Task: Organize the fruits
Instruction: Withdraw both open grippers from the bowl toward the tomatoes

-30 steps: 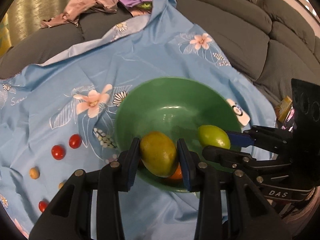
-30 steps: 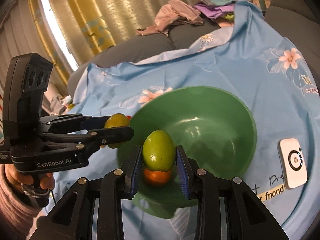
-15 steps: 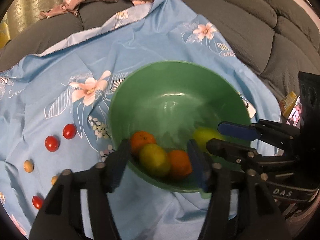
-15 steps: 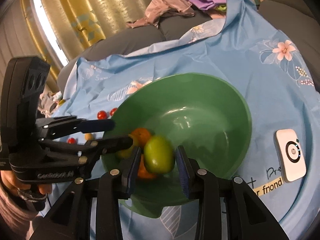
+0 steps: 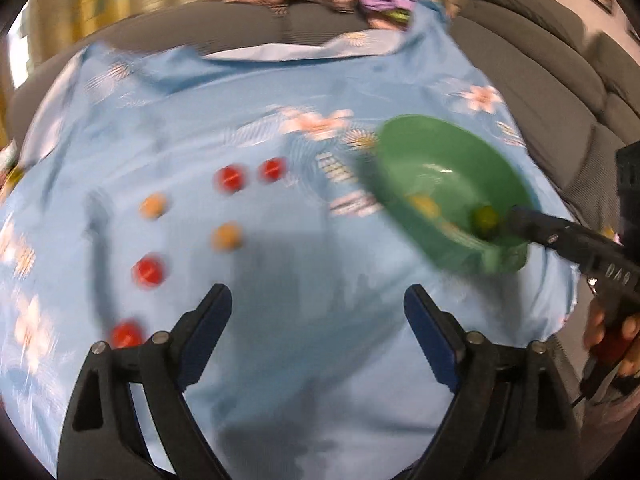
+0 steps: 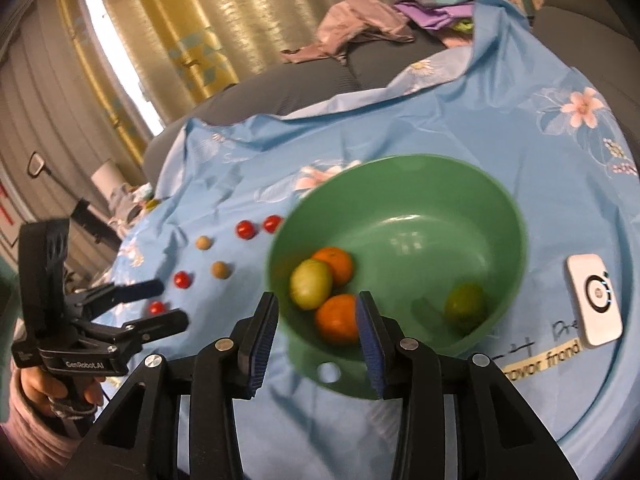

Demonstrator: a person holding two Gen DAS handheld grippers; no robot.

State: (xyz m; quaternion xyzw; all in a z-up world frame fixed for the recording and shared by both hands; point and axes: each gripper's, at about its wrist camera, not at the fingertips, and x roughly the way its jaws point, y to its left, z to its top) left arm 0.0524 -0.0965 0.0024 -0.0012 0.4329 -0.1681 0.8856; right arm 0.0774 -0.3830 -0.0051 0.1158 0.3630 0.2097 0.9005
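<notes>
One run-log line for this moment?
left tool: empty, opening | right tool: empty, opening | bowl: four fruits | cloth: small fruits left

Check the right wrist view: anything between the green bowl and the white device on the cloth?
Nothing. In the right wrist view only bare blue floral cloth lies between the green bowl and the white device; they sit apart, not touching.

Left gripper (image 5: 318, 306) angled steeply downward, jaws spread wide and opening further, nothing between them; seen from the right wrist view (image 6: 168, 304) at far left, gripped from below by a hand (image 6: 60, 394) in a ribbed sleeve. Right gripper (image 6: 316, 316) tilted downward, jaws narrowly apart and opening, clamping nothing; its holding hand (image 5: 612, 344) visible at right.
</notes>
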